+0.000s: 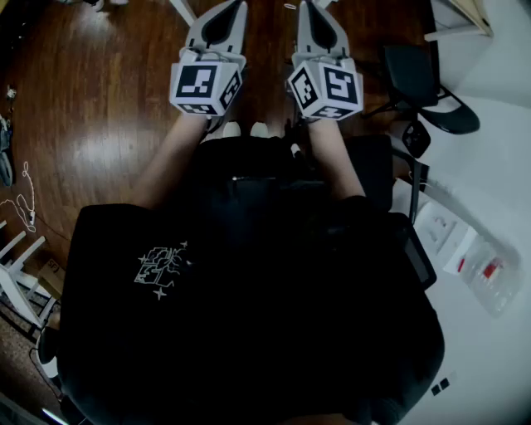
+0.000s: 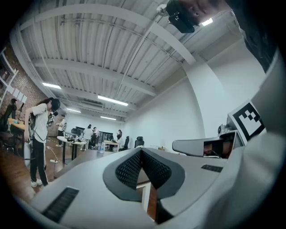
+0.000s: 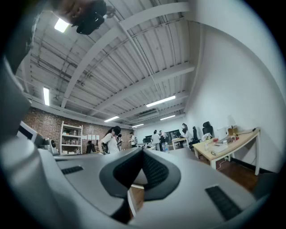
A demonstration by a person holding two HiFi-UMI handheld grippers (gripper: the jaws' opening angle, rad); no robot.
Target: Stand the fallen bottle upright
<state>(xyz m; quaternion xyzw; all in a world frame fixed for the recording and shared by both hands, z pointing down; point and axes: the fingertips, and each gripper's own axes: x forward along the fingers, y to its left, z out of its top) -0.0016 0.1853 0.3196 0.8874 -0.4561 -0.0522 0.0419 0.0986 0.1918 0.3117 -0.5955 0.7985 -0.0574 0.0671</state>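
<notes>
No bottle shows in any view. In the head view my left gripper (image 1: 226, 12) and right gripper (image 1: 312, 10) are held side by side in front of the person's dark-clothed body, pointing level out over a wooden floor (image 1: 99, 91). The left gripper (image 2: 141, 152) is shut, its black ribbed pads (image 2: 130, 167) meeting at the tip with nothing between them. The right gripper (image 3: 143, 151) is shut too, with its pads (image 3: 154, 170) together and empty. Each carries a cube with square markers (image 1: 205, 85) behind its jaws.
A white table (image 1: 489, 191) with small packages (image 1: 481, 270) stands at the right, and a black office chair (image 1: 425, 83) is beside it. A white cable (image 1: 25, 199) lies on the floor at left. Both gripper views look into an open office with desks (image 3: 228, 145) and several people (image 2: 40, 134).
</notes>
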